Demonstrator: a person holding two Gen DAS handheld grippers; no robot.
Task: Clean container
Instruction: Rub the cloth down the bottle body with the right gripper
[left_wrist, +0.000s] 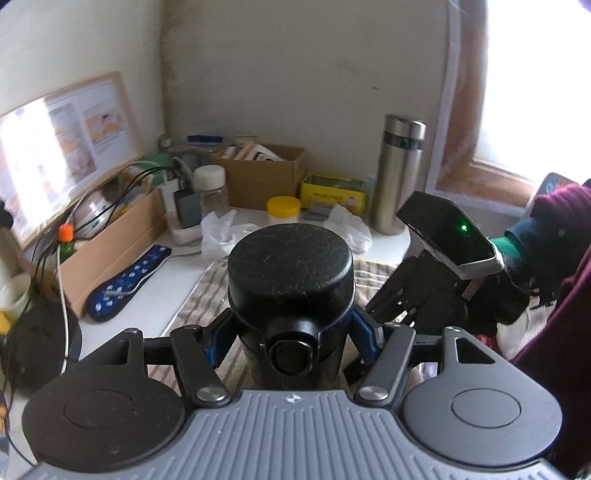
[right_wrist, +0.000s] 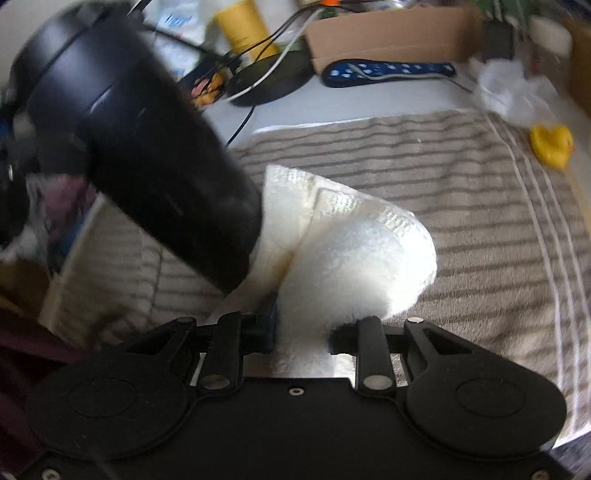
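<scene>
My left gripper (left_wrist: 291, 332) is shut on a black flask (left_wrist: 291, 280) with a black lid, held above the striped towel (left_wrist: 199, 295). In the right wrist view the same flask (right_wrist: 155, 155) hangs tilted at the upper left, its base low. My right gripper (right_wrist: 303, 332) is shut on a folded white cloth (right_wrist: 351, 251), which lies against the flask's lower side. The right gripper's body (left_wrist: 447, 236) shows to the right of the flask in the left wrist view.
A steel thermos (left_wrist: 397, 173), yellow-lidded jar (left_wrist: 282, 210), yellow tin (left_wrist: 332, 194), cardboard boxes (left_wrist: 258, 173) and cables crowd the back of the white table. A yellow rubber duck (right_wrist: 552, 146) sits on the towel (right_wrist: 424, 166). A blue spotted strip (right_wrist: 388, 72) lies beyond.
</scene>
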